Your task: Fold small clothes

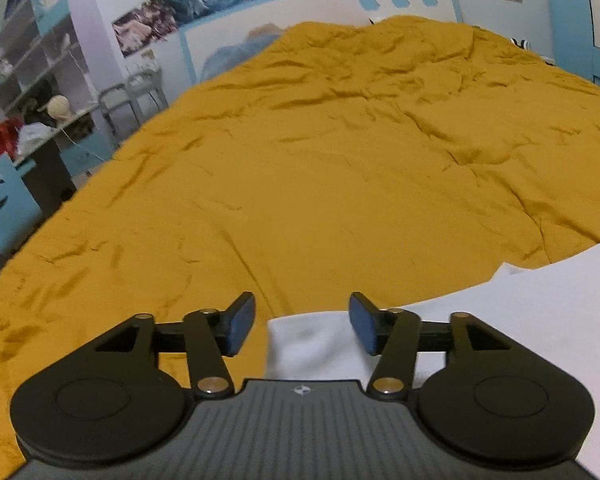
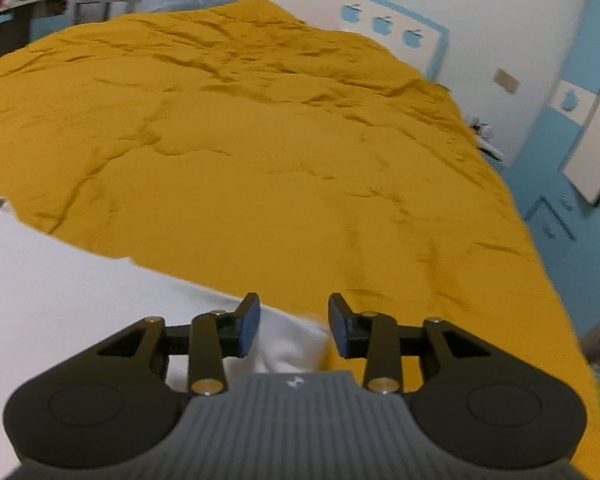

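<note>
Surface: mustard-yellow bedspread (image 1: 320, 168), creased, covers the bed and fills most of both views.
Garment: white garment (image 1: 500, 340) lies flat on the bedspread at the near edge; to the right in the left wrist view, to the left in the right wrist view (image 2: 60, 288).
Left gripper (image 1: 302, 326): jaws stand well apart; a corner of the white cloth lies in the gap below them, pads not pressing on it. The right-hand pad (image 1: 364, 328) overlaps the cloth edge in view; contact cannot be told.
Right gripper (image 2: 294, 326): jaws part-way open; a white cloth corner sits between them, not clamped.
Headboard (image 1: 320, 12): white panel with blue trim and three blue apple shapes, beyond the bedspread.
Left background: shelving (image 1: 32, 60) and a cluttered desk, blurred.
Right background: blue cabinet (image 2: 560, 220) beside the bed.
</note>
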Demonstrator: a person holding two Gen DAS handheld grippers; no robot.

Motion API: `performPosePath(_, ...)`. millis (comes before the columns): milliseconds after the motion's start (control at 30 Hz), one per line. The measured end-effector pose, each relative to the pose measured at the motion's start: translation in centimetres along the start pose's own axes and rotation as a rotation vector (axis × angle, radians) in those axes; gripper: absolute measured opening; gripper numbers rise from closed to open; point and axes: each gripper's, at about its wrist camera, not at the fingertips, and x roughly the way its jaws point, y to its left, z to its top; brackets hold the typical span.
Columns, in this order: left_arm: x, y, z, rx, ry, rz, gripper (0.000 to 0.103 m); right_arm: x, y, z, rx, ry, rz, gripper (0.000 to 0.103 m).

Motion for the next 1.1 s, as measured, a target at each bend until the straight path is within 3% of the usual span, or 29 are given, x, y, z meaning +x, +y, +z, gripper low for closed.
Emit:
performPosePath(133,-2.1,0.8,0.0,-0.004,-0.015,0.022,0.07,-1.9,-2.0,0.3,0.027,0.007,-0.061,0.046)
performPosePath(267,-4.6,2.2,-0.1,-0.071,-0.009,-0.034,0.07,-4.9,-3.8,-0.1,0.058,0.011,-0.075,0.047)
performPosePath(500,-10.5,2.8,-1.8,-0.103,-0.016,-0.164,0.07,-11.9,-3.3,-2.9,0.038,0.019,0.028,0.047)
performPosePath(733,-15.7,3.3,-5.8,-0.141,-0.009,-0.286,0.069,-19.0,-1.3,-8.2,0.079,0.047,0.151,0.045)
performPosePath(800,-16.7,3.6,-7.2,-0.161,-0.006,-0.293,0.064,-20.4,-0.9,-9.8,0.108,0.053,0.171,0.042)
performPosePath(967,-18.3,4.8,-10.8,-0.221,0.022,-0.298,0.044,-22.7,-0.2,-13.8,0.178,0.055,0.172,0.024)
performPosePath(1033,-18.5,4.9,-11.8,-0.22,0.048,-0.289,0.036,-23.0,-0.4,-15.1,0.218,0.061,0.152,0.024)
performPosePath(1100,-18.3,5.1,-12.6,-0.228,0.07,-0.278,0.034,-23.1,-0.9,-16.3,0.267,0.073,0.154,0.023)
